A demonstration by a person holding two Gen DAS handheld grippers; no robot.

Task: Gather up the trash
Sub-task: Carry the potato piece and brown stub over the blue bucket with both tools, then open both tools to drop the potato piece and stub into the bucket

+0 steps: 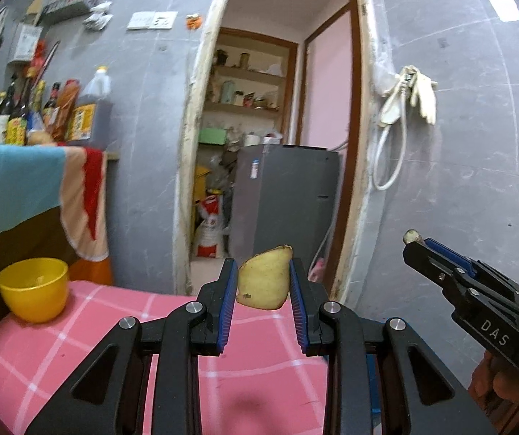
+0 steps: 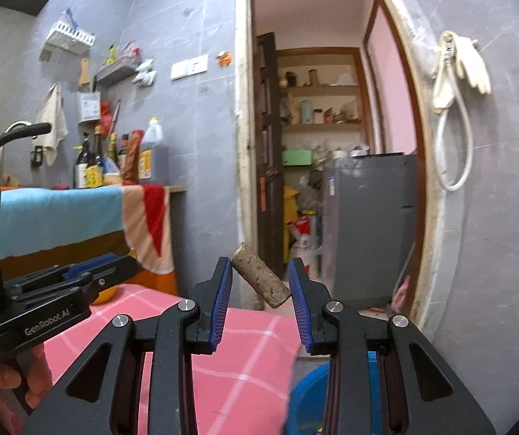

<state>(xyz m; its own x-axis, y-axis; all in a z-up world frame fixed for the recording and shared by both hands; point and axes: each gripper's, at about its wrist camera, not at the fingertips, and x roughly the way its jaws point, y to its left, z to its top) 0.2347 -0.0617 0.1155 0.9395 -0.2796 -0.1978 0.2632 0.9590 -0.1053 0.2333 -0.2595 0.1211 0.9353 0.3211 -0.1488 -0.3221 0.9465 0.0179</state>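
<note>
Above the pink checked surface point(image 1: 259, 373), the left claw point(image 1: 263, 282) is gripping a yellowish peel scrap point(image 1: 264, 279) at lower centre of its view, while the right claw point(image 2: 259, 281) is pinching a brown, cork-like stub point(image 2: 261, 280) (tilted between the pads). A yellow bowl point(image 1: 33, 288) is sitting at lower left.

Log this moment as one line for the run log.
left gripper: shut on yellow peel | right gripper: shut on brown stick piece | both above pink checked cloth
</note>
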